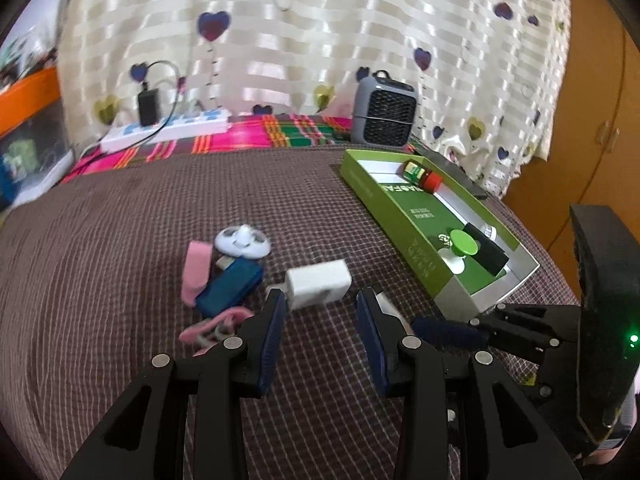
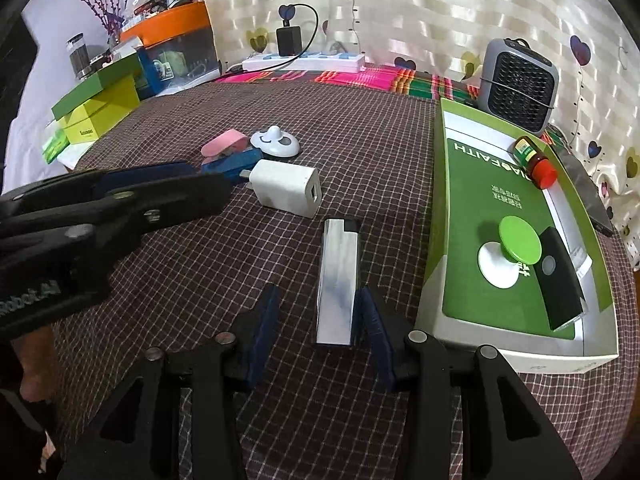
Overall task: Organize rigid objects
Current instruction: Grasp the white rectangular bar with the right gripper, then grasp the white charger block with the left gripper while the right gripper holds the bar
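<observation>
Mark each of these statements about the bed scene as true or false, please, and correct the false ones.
1. The green tray box holds a small bottle with a red cap. True.
2. The white USB charger lies inside the green tray box. False: it lies on the checked bedcover, left of the box.
3. The right gripper is open, and a silver rectangular item lies between its fingers. True.
4. The left gripper is shut on the blue USB stick. False: it is open and holds nothing; the stick lies on the cover.
5. A green-topped round knob stands in the box. True.
</observation>
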`<state>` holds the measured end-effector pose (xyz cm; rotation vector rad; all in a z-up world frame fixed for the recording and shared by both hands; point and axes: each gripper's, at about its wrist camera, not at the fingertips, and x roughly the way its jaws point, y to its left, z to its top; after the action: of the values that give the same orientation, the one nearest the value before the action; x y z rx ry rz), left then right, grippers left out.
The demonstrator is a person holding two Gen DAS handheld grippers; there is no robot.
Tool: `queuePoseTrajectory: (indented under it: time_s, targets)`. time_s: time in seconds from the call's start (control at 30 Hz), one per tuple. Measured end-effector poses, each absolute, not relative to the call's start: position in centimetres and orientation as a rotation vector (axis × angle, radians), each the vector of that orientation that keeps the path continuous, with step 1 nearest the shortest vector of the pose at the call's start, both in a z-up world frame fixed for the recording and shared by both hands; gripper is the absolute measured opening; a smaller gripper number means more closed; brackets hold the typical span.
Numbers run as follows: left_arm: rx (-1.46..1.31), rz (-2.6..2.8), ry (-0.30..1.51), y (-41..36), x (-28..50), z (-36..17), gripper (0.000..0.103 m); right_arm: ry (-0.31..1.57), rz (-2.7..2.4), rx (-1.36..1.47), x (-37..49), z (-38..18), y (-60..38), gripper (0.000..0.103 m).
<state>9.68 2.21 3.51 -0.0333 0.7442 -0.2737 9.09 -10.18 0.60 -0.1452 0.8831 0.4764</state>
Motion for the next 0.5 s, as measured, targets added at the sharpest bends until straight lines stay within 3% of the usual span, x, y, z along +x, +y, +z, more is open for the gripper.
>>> queuePoseTrajectory:
  time_s: [0.03,0.1,0.5]
  targets:
    - [-0.02,-0.282,0.739,2.0,9.9,3.5,0.037,0.882,0.472,-0.145,9.1,0.6,-10.3,0.028]
    - [0.005,-0.292,0.723,1.6,10.5,3.6,0.037,0.882,0.469,-0.142,9.1,0.6,-10.5,0.025]
    - [0.116,-0.404,0.762,0.1,13.6,1.9,0.042,0.884,0.481,-0.132,7.6,0.7,-11.6,0.025]
